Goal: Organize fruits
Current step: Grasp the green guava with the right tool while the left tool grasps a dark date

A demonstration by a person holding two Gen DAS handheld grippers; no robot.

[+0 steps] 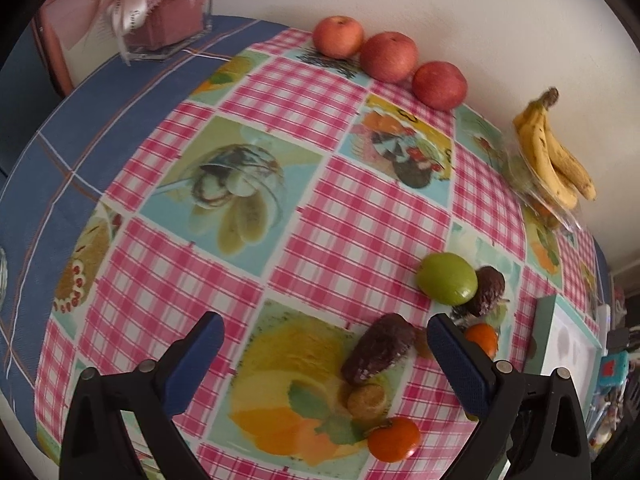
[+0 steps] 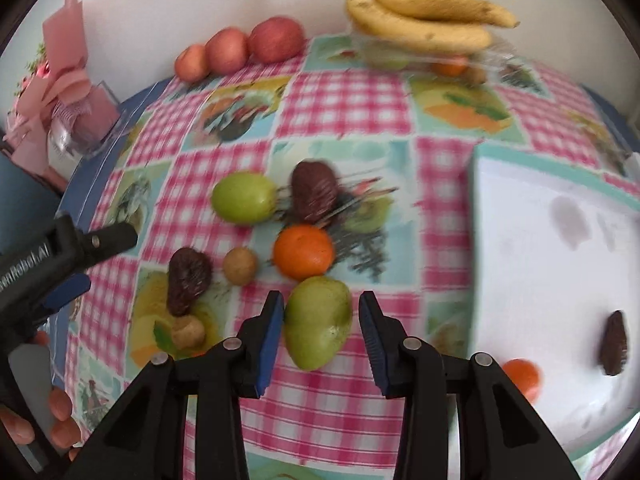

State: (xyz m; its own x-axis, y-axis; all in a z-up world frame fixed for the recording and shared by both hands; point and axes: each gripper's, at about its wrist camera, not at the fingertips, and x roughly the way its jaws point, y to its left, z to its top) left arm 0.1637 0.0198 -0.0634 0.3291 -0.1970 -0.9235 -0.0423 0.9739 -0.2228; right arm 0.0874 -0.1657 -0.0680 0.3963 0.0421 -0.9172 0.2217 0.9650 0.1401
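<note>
My right gripper [image 2: 322,320] is shut on a green pear-shaped fruit [image 2: 318,322], held just above the checked tablecloth. Beyond it lie a tangerine [image 2: 304,252], a dark avocado [image 2: 314,192], a round green fruit [image 2: 244,198], a small brown fruit [image 2: 240,266] and another avocado [image 2: 188,280]. A white tray [image 2: 540,280] to the right holds an avocado [image 2: 614,342] and a tangerine [image 2: 520,376]. My left gripper [image 1: 324,332] hangs open over the table, an avocado [image 1: 378,348] lying below its fingers, untouched. A tangerine [image 1: 394,438] lies nearer.
Three red apples [image 1: 388,56] line the wall. Bananas [image 1: 556,152] rest on a clear plastic pack at the back right. A pink gift bouquet in a clear box [image 1: 168,20] stands at the back left. A person's fingers [image 2: 60,404] hold the left gripper's handle.
</note>
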